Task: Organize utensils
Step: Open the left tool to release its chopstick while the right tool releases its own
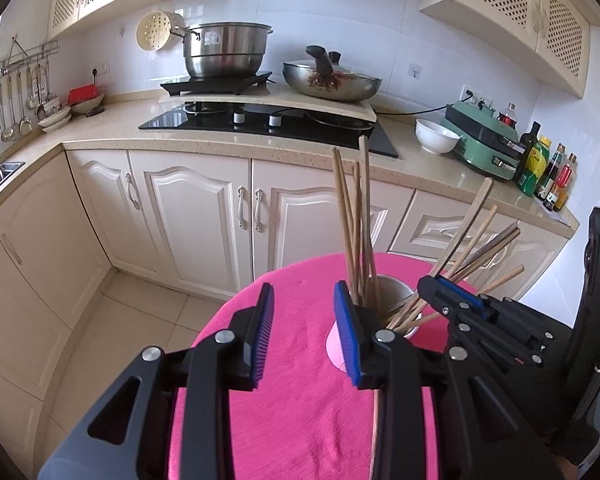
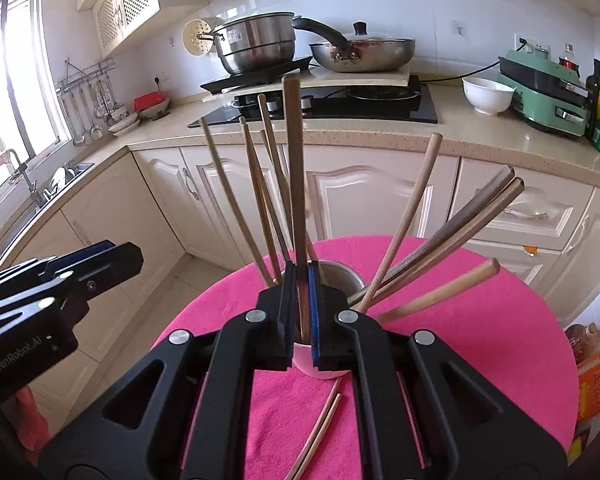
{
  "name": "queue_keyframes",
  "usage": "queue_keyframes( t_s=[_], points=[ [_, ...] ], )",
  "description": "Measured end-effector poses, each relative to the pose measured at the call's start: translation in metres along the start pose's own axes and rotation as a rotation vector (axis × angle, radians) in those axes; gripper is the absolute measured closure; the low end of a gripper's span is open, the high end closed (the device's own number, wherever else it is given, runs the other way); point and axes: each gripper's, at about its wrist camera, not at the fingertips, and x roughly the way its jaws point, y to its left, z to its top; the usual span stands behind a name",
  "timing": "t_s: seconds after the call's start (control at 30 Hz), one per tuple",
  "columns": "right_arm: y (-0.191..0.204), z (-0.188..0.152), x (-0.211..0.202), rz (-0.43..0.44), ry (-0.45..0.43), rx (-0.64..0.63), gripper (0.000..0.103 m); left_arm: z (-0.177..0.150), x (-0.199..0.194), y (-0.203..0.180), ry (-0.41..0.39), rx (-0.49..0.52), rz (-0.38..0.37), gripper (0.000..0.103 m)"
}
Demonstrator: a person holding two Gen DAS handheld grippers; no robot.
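Our right tool [image 2: 302,312] pinches one dark chopstick [image 2: 294,168] upright over the holder cup [image 2: 340,280] so it drops in cleanly, while our left tool [image 1: 304,336] waits wide open and empty beside the cup.

Tall wooden chopsticks [image 2: 260,196] are fanning out of the white cylindrical holder cup [image 2: 340,276], crowding the air above its mouth. The black right gripper [image 2: 302,312] is blocking the cup's near side, while two loose chopsticks [image 2: 320,428] are lying on the round pink cloth-covered table [image 1: 300,400], whose left half is lying bare.
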Motion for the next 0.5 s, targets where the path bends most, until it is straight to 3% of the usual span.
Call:
queue_keyframes(
  t_s=[0.4,0.5],
  points=[
    [0.006,0.003,-0.018,0.015,-0.02,0.022,0.094,-0.003,-0.016,0.005,-0.008,0.012,0.006,0.072],
    [0.008,0.003,-0.025,-0.002,-0.039,0.019,0.084,-0.004,-0.023,0.005,-0.016,0.02,0.006,0.072]
  ],
)
